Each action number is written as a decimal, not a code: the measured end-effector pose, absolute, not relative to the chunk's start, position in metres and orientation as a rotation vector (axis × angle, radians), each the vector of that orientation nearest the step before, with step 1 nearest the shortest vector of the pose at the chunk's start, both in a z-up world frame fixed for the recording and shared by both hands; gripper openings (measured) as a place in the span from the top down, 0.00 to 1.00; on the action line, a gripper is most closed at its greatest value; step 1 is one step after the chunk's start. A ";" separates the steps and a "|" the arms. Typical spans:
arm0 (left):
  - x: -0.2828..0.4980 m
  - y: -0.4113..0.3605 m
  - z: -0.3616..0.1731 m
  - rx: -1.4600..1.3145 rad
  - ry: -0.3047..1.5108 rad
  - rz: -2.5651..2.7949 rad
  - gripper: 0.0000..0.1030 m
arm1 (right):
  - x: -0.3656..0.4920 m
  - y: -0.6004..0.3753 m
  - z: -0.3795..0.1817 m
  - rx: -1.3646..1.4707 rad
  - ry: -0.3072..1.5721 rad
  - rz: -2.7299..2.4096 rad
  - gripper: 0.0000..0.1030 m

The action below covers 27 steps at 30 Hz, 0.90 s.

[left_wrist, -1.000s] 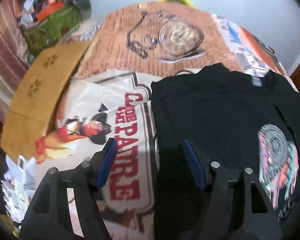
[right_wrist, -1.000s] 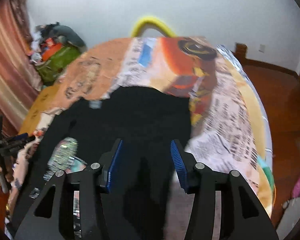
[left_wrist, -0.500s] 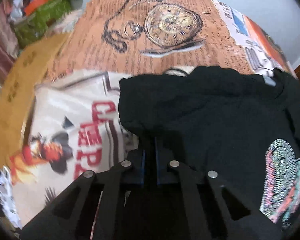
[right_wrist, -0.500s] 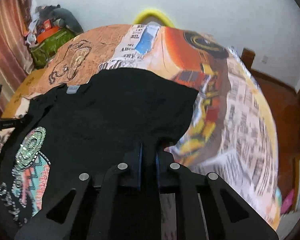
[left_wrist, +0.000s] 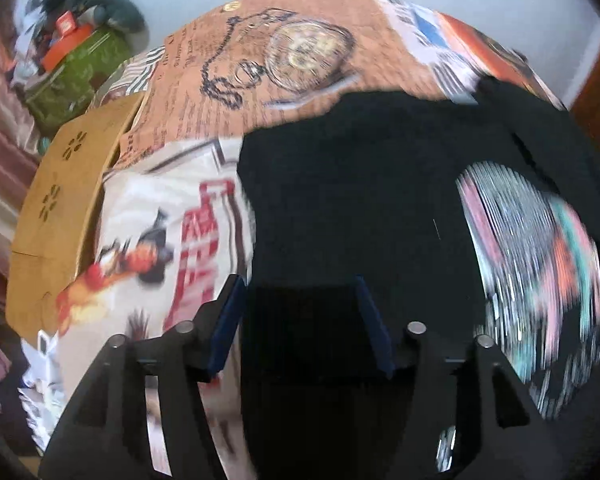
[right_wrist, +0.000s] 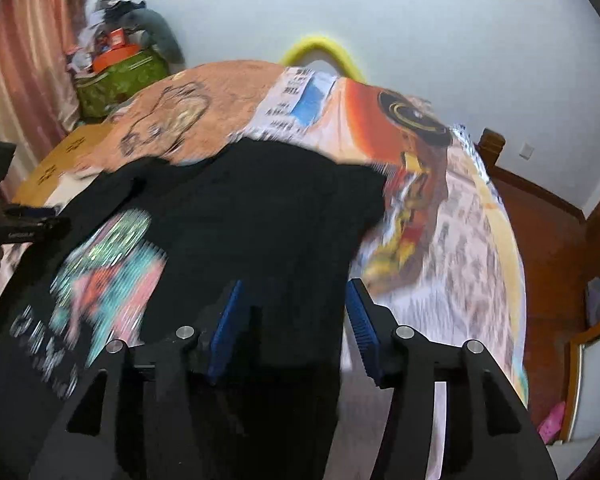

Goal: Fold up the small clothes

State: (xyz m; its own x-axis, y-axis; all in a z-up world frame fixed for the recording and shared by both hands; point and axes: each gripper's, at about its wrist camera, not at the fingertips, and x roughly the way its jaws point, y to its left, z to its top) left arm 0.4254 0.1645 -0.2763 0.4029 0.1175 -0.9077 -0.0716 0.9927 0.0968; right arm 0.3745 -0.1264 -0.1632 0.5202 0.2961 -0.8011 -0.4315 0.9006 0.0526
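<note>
Both my grippers, left and right, have just let go; fingers spreading apart over the black shirt on the bed. Ready to regrip.

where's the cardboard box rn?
Left wrist view, left side: the cardboard box sits at the edge of the printed bedspread, below the green bag and left of the black t-shirt.

A bed with a printed cover carries a black T-shirt spread flat.
</note>
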 end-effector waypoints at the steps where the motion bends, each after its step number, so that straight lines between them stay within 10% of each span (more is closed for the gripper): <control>1: 0.417 0.162 -0.276 0.062 1.151 0.115 0.41 | 0.363 -0.128 -0.164 -0.161 0.938 0.449 0.47; 16: 0.259 0.168 -0.270 0.059 1.199 0.142 0.21 | 0.237 -0.160 -0.196 -0.148 1.117 0.450 0.35; 24: 0.209 0.189 -0.264 -0.131 1.211 0.137 0.21 | 0.216 -0.187 -0.192 -0.112 1.127 0.413 0.35; 27: 0.197 0.192 -0.264 -0.220 1.201 0.102 0.39 | 0.218 -0.197 -0.197 -0.063 1.140 0.413 0.35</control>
